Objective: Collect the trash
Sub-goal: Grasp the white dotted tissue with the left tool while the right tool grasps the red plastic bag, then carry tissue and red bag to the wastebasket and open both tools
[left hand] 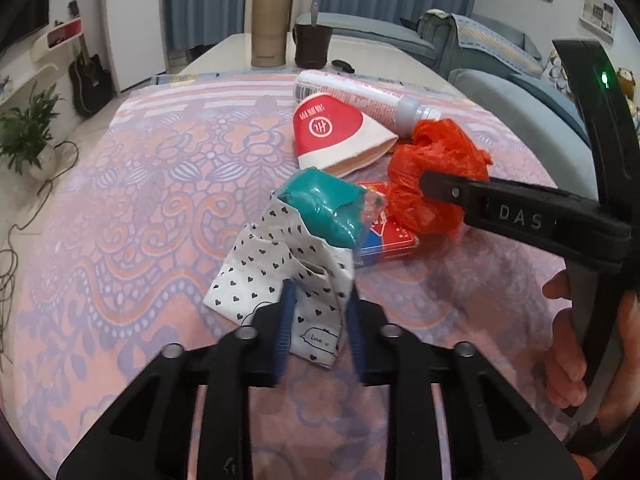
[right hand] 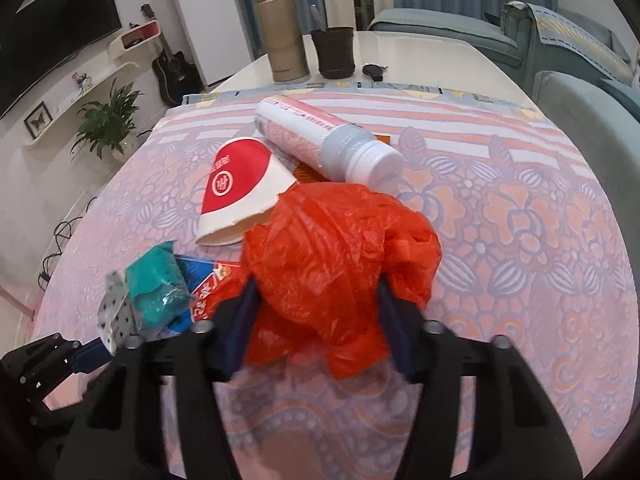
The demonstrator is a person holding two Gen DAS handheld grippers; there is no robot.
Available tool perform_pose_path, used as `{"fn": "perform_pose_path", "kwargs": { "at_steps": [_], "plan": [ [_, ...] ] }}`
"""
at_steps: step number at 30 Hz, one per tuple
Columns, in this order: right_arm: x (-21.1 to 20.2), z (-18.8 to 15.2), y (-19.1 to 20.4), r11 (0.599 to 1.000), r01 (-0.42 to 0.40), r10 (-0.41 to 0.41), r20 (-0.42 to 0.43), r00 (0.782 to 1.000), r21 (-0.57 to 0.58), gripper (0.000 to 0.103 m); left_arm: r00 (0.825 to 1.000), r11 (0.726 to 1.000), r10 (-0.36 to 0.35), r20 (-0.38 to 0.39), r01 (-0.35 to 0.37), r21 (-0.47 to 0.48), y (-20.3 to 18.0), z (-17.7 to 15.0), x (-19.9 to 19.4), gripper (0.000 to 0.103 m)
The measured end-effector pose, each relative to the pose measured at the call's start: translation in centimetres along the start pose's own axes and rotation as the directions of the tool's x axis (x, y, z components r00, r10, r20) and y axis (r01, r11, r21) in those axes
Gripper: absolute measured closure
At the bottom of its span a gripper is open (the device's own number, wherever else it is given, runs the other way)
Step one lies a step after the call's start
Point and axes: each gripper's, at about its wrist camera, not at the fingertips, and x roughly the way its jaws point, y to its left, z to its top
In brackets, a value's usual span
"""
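Note:
On the pink floral tablecloth lies a heap of trash. My left gripper is shut on a crumpled white paper with black hearts, its blue pads pressing both sides. A teal wrapper and a red-and-blue pack lie just beyond it. My right gripper is shut on a crumpled red plastic bag; one of its fingers shows from the side in the left wrist view. Behind the bag lie a tipped red-and-white paper cup and a white-and-pink bottle.
A tan flask, a dark cup and a small black object stand at the table's far end. Blue-grey sofas line the right side. A plant and cables sit on the floor at the left. A hand holds the right gripper.

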Motion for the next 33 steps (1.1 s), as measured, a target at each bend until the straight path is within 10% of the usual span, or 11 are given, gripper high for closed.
{"fn": "perform_pose_path", "kwargs": {
  "at_steps": [5, 16, 33],
  "plan": [
    [-1.7, -0.1, -0.1, 1.000, -0.001, 0.000, 0.030, 1.000, 0.006, 0.080, 0.996, 0.998, -0.052, 0.068, 0.055, -0.041, 0.7, -0.1, -2.0, 0.096],
    [-10.6, 0.1, -2.9, 0.998, 0.010, -0.023, 0.193, 0.981, 0.064, 0.081, 0.943, 0.976, -0.216, 0.254, 0.218, 0.019, -2.2, 2.2, -8.4, 0.101],
    [-25.9, -6.1, -19.9, 0.912, 0.229, -0.342, 0.319, 0.884, 0.341, 0.081, 0.811, 0.838, -0.525, 0.257, 0.440, 0.323, -21.0, 6.5, -11.1, 0.101]
  ]
}}
